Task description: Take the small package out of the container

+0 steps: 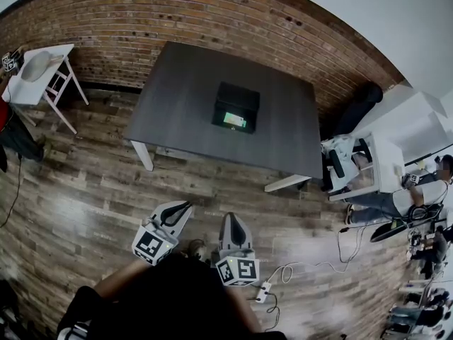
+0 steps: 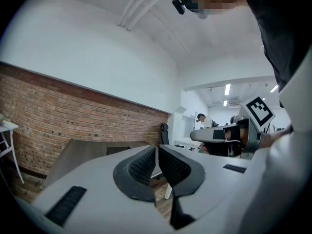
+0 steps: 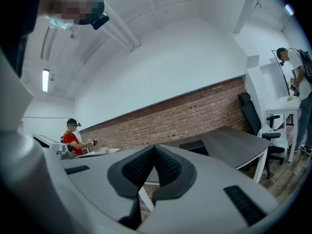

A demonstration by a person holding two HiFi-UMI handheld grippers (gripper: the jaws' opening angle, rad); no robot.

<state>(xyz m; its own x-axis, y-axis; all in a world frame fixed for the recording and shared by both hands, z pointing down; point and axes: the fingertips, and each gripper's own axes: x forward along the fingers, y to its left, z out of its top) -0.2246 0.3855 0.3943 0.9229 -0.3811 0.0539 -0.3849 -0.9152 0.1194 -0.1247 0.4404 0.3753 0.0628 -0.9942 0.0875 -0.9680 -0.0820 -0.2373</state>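
Observation:
A black open container (image 1: 236,107) stands on the dark grey table (image 1: 184,98), and a small green-and-white package (image 1: 234,119) shows inside it near its front wall. My left gripper (image 1: 185,207) and my right gripper (image 1: 234,219) hang side by side over the wooden floor, well short of the table. Both are shut with nothing between the pads. In the left gripper view the left gripper (image 2: 156,150) points level at the table (image 2: 83,152); in the right gripper view the right gripper (image 3: 153,149) faces the container (image 3: 192,146) on the table (image 3: 234,145).
A brick wall (image 1: 141,20) runs behind the table. A small white table (image 1: 42,73) stands at the far left, and a white desk (image 1: 396,147) with a seated person is at the right. Cables (image 1: 311,268) lie on the floor near my right side. A black office chair (image 3: 251,113) stands beyond the table.

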